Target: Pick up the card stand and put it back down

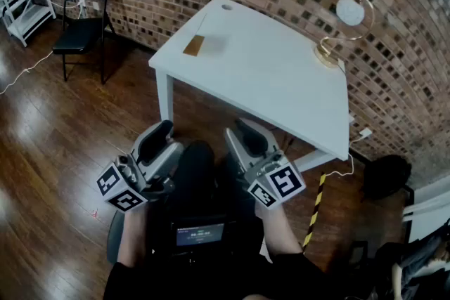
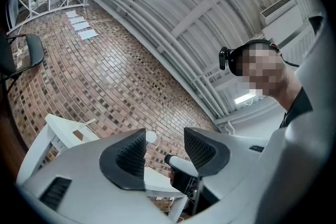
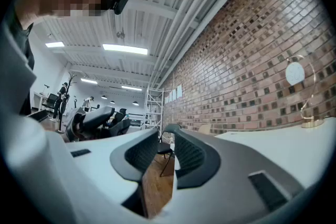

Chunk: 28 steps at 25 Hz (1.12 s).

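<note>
- Card stand (image 1: 193, 46): small tan piece, resting on the white table (image 1: 267, 81) near its far left edge, close to the far corner
- A faint grey patch lies just to the right of the tan piece; I cannot tell what it is
- Left gripper (image 1: 163, 128): held low in front of the person's body, short of the table's near corner, nose tipped upward
- In the left gripper view the left gripper (image 2: 165, 136) has its jaws apart with a clear gap and nothing between the pads; only brick wall and table edge show through
- The same view shows the card stand (image 2: 79, 135) on the tabletop, off to the left of the jaws and well apart from them
- Right gripper (image 1: 239, 126): beside the left one and at much the same height, also short of the table
- In the right gripper view the right gripper (image 3: 165, 139) has its jaws partly open, a narrower gap than the left's, holding nothing; wood floor and a chair leg show through the gap
- Neither gripper touches the card stand, which sits well ahead of both across the tabletop, roughly in line with the space between them
- Round ornament on a gold arc stand (image 1: 344, 21): at the table's far right side, well apart from the card stand
- Black folding chair (image 1: 83, 10): against the brick wall, left of the table
- Marker cubes (image 1: 118, 187) sit at the rear of each gripper, nearest the person
</note>
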Available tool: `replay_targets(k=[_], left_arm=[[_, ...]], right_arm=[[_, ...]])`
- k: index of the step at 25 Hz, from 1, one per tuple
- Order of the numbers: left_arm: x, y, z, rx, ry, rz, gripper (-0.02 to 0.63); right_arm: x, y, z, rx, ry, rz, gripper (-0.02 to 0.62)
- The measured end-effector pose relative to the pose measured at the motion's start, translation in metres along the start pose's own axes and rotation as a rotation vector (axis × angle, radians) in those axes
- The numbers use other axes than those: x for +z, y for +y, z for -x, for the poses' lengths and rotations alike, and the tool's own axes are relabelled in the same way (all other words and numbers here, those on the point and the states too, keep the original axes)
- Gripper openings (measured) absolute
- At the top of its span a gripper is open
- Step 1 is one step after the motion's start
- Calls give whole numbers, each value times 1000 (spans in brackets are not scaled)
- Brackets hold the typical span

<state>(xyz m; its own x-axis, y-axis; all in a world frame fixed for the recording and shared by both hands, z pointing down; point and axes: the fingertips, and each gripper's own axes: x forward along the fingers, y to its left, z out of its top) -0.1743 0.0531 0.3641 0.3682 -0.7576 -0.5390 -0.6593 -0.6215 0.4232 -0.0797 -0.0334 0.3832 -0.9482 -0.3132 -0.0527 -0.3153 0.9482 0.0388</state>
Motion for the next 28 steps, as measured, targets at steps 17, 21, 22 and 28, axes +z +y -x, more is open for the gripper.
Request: replay_targets(k=[17, 21, 22, 28], left_arm=[[3, 97, -58, 104, 76, -140, 216], [26, 138, -73, 147, 88, -200, 216], [33, 147, -80, 151, 91, -218, 217], [72, 172, -104, 158, 57, -296, 235]], right_arm=[[-33, -82, -101, -47, 35, -34, 230], [-49, -104, -161, -70, 105, -51, 235], [-53, -112, -177, -84, 123, -54, 235], [-86, -134, -254, -129, 263, -123, 266]])
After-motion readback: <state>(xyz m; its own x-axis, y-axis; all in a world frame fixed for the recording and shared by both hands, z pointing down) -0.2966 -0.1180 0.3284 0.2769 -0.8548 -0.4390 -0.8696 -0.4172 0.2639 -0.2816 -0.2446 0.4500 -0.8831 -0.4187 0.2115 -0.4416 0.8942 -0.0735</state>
